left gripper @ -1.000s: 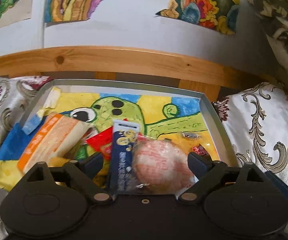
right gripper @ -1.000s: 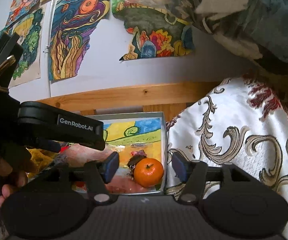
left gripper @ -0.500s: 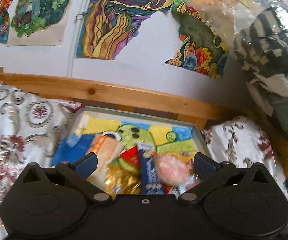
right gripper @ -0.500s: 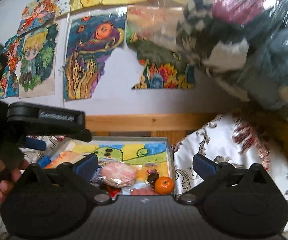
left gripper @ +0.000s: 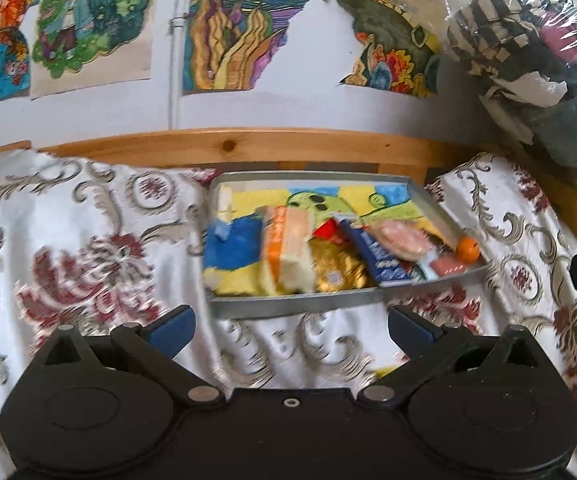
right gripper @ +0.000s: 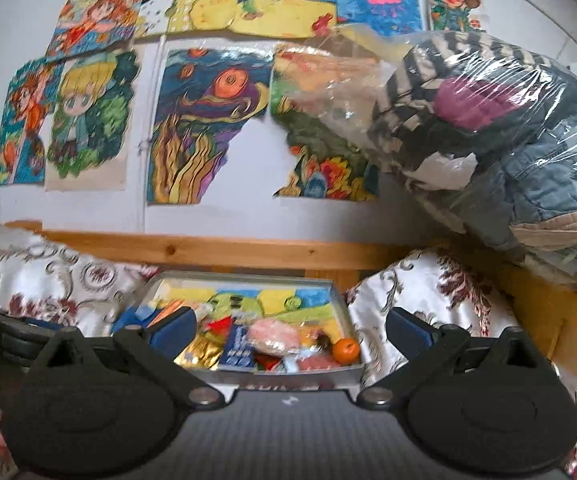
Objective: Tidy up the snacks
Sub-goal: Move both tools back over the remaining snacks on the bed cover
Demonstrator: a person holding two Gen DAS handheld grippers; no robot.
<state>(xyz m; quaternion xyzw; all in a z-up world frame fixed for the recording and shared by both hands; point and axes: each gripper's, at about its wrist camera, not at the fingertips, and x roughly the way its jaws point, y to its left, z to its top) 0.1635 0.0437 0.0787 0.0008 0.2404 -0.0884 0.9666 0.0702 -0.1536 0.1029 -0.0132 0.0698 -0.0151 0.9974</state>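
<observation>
both tongs stand spread to their widest and hold nothing: the left gripper [left gripper: 290,326] hangs over the patterned cloth [left gripper: 88,240], and the right gripper [right gripper: 290,326] is before the grey tray [right gripper: 288,374]. the snacks lie in the tray's near half. a blue bar [left gripper: 380,258] lies with its long axis pointing toward the tray's far edge. a mandarin [left gripper: 468,249] sits in the near right corner.

The left gripper [left gripper: 290,322] is held with its jaws spread wide and nothing between them. The right gripper [right gripper: 290,322] is likewise spread wide and empty.
</observation>
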